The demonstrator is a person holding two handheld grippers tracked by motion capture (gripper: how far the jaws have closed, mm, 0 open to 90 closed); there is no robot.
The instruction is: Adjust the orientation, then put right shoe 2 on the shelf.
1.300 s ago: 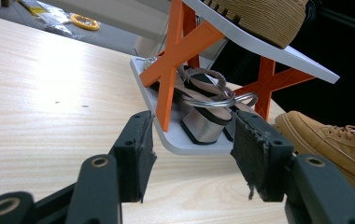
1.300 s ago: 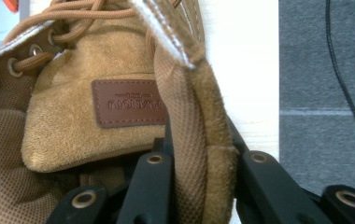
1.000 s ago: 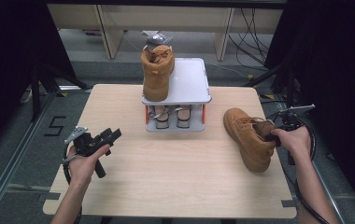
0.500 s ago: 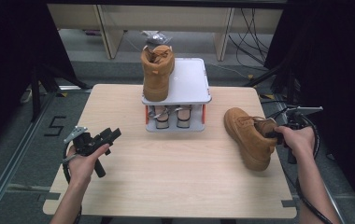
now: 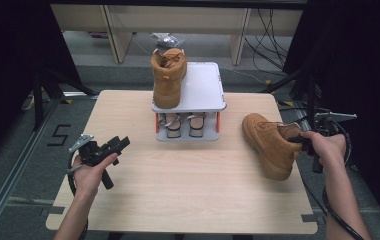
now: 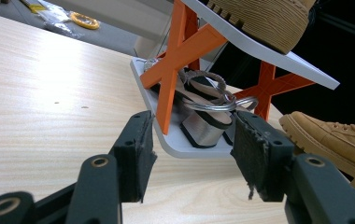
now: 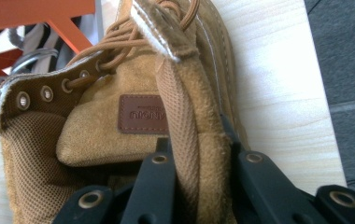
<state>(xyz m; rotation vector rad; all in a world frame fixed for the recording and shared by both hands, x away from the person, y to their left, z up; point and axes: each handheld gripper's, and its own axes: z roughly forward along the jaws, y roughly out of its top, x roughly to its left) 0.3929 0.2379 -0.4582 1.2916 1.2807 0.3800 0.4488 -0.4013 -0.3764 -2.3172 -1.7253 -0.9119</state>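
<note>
A tan suede boot (image 5: 270,145) lies on the table at the right, toe pointing away from me. My right gripper (image 5: 298,142) is shut on its heel collar; in the right gripper view the jaws of this gripper (image 7: 196,154) pinch the padded back edge and pull loop of the boot (image 7: 96,126). A matching boot (image 5: 168,80) stands on the left of the top shelf of a white rack (image 5: 203,87). My left gripper (image 5: 120,145) rests at the table's left, open and holding nothing. In its own view the left gripper (image 6: 192,140) points at the rack's lower shelf.
A pair of silver strap sandals (image 6: 203,126) sits on the rack's lower shelf between orange cross legs (image 6: 175,60). The right half of the top shelf is bare. Bare tabletop (image 5: 188,185) stretches between my hands. Cables lie beyond the table's right edge.
My right hand has shifted slightly to the right with the boot's heel in its grip. The left hand and gripper have stayed put.
</note>
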